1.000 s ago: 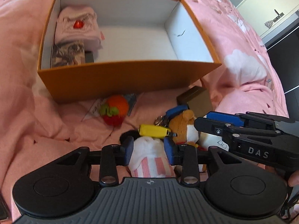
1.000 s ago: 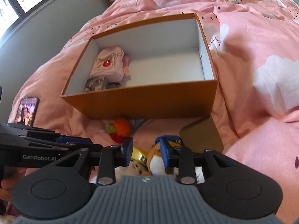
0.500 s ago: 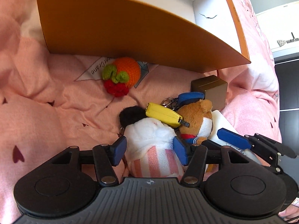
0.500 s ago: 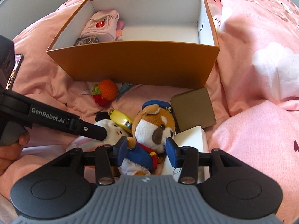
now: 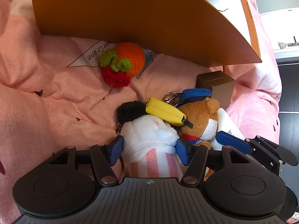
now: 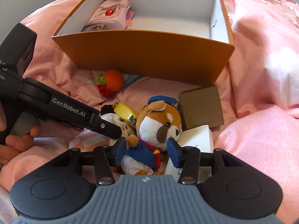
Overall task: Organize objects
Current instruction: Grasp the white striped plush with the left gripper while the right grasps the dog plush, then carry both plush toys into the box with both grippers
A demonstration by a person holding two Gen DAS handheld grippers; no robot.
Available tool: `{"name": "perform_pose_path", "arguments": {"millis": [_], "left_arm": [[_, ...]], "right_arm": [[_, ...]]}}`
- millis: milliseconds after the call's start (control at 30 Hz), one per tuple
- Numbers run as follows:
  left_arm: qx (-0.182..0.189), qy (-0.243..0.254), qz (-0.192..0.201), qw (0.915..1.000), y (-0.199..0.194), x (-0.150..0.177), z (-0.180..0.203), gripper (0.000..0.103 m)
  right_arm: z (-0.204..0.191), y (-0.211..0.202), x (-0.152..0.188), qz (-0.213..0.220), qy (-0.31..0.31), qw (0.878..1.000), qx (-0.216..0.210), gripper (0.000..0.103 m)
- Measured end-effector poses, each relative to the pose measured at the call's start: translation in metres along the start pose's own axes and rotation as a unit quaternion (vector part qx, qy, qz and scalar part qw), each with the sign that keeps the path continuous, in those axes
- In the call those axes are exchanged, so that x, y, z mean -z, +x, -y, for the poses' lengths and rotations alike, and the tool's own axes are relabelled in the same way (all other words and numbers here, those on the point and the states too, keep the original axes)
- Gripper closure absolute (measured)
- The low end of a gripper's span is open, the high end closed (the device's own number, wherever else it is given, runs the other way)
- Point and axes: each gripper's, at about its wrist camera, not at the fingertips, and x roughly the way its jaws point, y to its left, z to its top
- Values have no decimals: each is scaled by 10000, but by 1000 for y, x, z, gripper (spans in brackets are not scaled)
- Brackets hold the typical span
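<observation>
Two grippers are working over a pink quilt, each reaching down over one of two plush toys. The left gripper is standing wide around the white plush in the pink striped outfit, its pads beside the body without visibly squeezing it. The right gripper is opening its jaws, at middling width, around the brown dog plush in the blue coat, and whether its pads are pressing cannot be told. One yellow key-fob-like tag is lying across both toys, and one white box is sitting under the dog's side. Beyond them, one small brown box and one crocheted orange fruit are lying separately on the quilt. Farthest, one orange cardboard box is standing open. Only the right wrist view is showing its inside: one pink pouch and one dark patterned item, plus a hand gripping the left tool. The left wrist view is showing the printed label under the fruit.
</observation>
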Motion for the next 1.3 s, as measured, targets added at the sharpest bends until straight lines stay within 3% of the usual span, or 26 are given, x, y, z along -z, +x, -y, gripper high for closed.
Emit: {"name": "perform_pose_path", "arguments": {"millis": [200,367,533,700,967,1300], "left_arm": [[89,-67,-48,9999,4,3,-3,32],[75,-75,-89,9999,13,6,-1,29],[38,-9,48,10000,5,11,2,33],[-156,449,223,9986,-14,18,19,36],[-305,878,781,9926,-64,29,34,39],[-411,1271,1803,9745,-123,31,59,39]], "right_arm": [[-6,13,2,-258,-103,9996,-23,52],[-12,27,2,-393,-259,9987,193,52],[-7,28,4,-345,-169,9991,178,66],[-1,17,6,-183,36,9998,14,71],[6,-23,5,327,176,9987,-335,72],[19,-71,-13,1045,327,9914,-719,72]]}}
